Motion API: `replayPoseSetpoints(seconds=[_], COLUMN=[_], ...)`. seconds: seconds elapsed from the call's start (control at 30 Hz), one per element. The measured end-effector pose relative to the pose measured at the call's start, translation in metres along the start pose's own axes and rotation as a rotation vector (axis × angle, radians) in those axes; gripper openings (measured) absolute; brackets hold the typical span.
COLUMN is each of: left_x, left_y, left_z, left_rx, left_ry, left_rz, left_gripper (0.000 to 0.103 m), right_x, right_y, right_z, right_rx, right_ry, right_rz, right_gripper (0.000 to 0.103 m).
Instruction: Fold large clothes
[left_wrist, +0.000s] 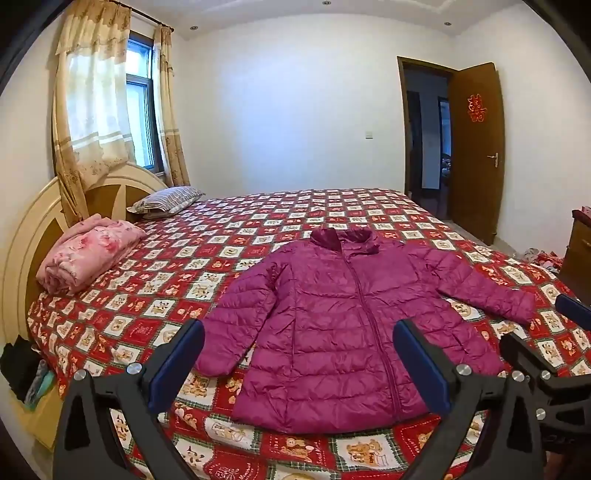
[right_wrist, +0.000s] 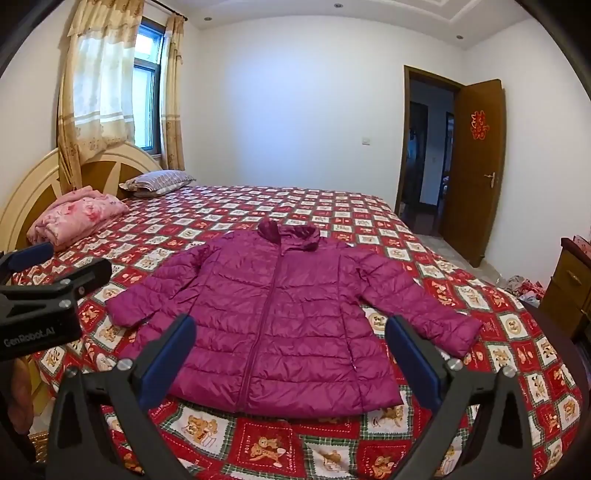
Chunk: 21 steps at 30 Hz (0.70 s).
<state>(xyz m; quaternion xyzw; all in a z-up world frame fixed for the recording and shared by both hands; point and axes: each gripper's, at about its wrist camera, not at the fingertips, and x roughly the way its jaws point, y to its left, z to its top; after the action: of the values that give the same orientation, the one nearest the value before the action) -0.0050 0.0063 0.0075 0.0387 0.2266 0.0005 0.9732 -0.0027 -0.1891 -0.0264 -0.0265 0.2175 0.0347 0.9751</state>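
Observation:
A magenta quilted puffer jacket (left_wrist: 343, 321) lies flat and zipped on the bed, front up, collar at the far end, both sleeves spread to the sides; it also shows in the right wrist view (right_wrist: 280, 317). My left gripper (left_wrist: 299, 347) is open and empty, held above the jacket's near hem. My right gripper (right_wrist: 290, 343) is open and empty, also above the near hem. The right gripper's body shows at the right edge of the left wrist view (left_wrist: 546, 365). The left gripper's body shows at the left edge of the right wrist view (right_wrist: 40, 299).
The bed (left_wrist: 258, 229) has a red checked bear-print cover. A folded pink blanket (left_wrist: 88, 254) and a striped pillow (left_wrist: 166, 199) lie by the headboard (left_wrist: 33, 229). A wooden cabinet (right_wrist: 569, 284) stands right of the bed. An open door (right_wrist: 476, 170) is at the far right.

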Motion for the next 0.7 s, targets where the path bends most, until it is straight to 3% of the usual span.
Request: replayPoseSetpoints(seconds=[0.7], left_x=[0.0055], left_y=[0.0015], left_z=[-0.0016], left_rx=[-0.003], left_ry=[0.013], left_rz=[0.01], left_gripper=[0.102], right_x=[0.0081], right_y=[0.0022], right_z=[-0.0053], right_rx=[0.004], right_ry=[0.031], right_rz=[0.016], right_gripper=[0.103])
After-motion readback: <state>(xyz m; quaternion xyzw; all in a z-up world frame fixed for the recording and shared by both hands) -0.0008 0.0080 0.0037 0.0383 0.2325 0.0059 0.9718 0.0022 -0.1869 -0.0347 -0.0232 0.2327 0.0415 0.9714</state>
